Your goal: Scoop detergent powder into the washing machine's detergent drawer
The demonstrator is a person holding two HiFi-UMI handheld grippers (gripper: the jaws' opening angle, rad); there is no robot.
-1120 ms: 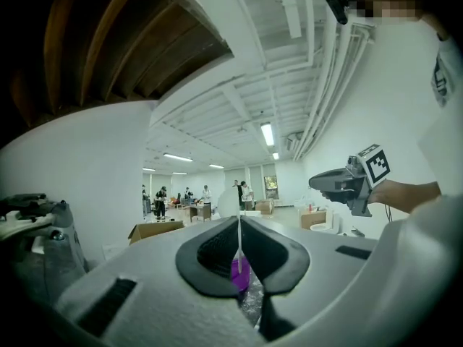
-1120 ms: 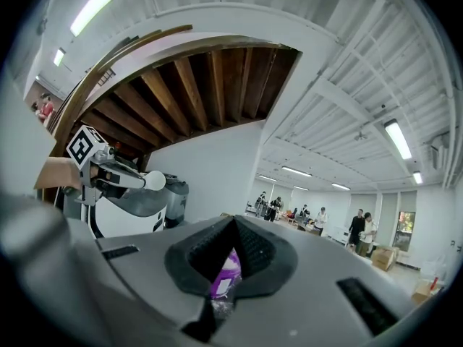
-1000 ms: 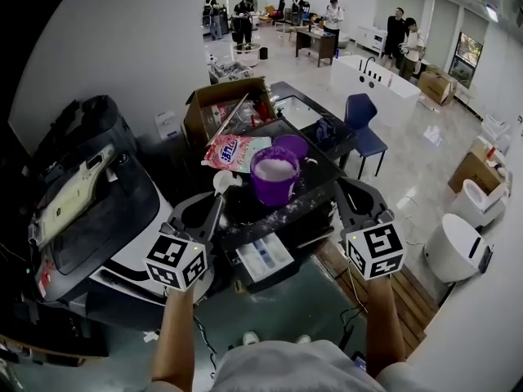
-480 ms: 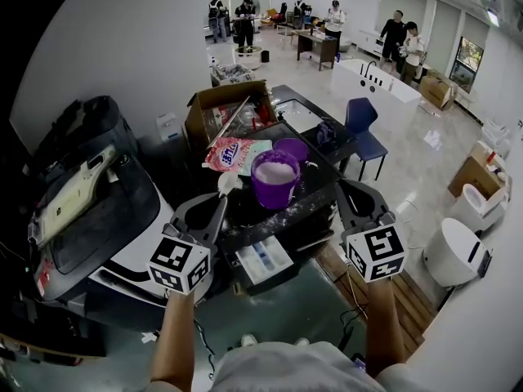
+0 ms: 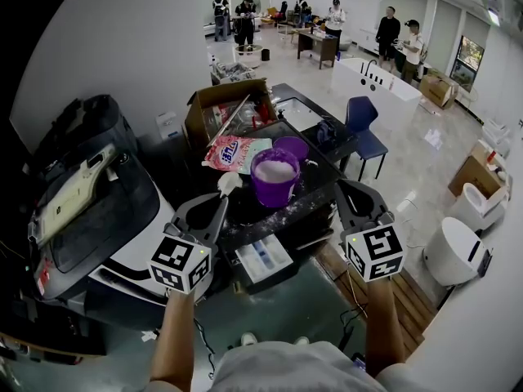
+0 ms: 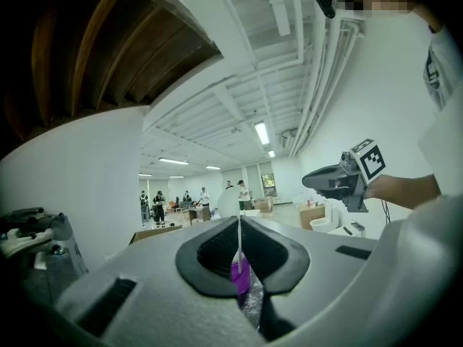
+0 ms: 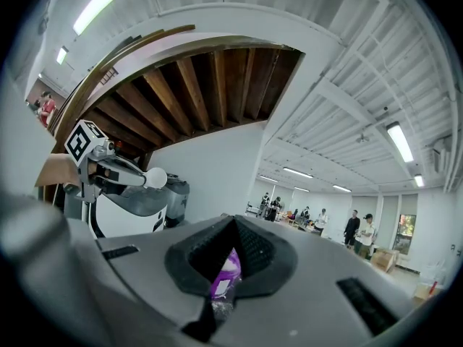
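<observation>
My left gripper (image 5: 217,208) is shut on the thin handle of a white scoop (image 5: 229,182), whose bowl hangs just left of the purple bucket (image 5: 274,180). The bucket holds white powder and stands on the dark top of the washing machine (image 5: 245,211). Below it, the detergent drawer (image 5: 263,259) stands pulled out. In the left gripper view the scoop handle (image 6: 237,241) runs up between the closed jaws of the left gripper (image 6: 239,226). My right gripper (image 5: 348,191) is shut and empty, right of the bucket. In the right gripper view the bucket (image 7: 226,270) shows past the right gripper (image 7: 230,226).
A pink detergent bag (image 5: 233,151) and a purple lid (image 5: 292,146) lie behind the bucket. An open cardboard box (image 5: 225,109) stands further back, a blue chair (image 5: 361,121) to the right. A dark machine (image 5: 86,194) fills the left. Several people stand far across the room.
The left gripper and the scoop have shifted slightly to the right, towards the bucket. The right gripper has barely moved.
</observation>
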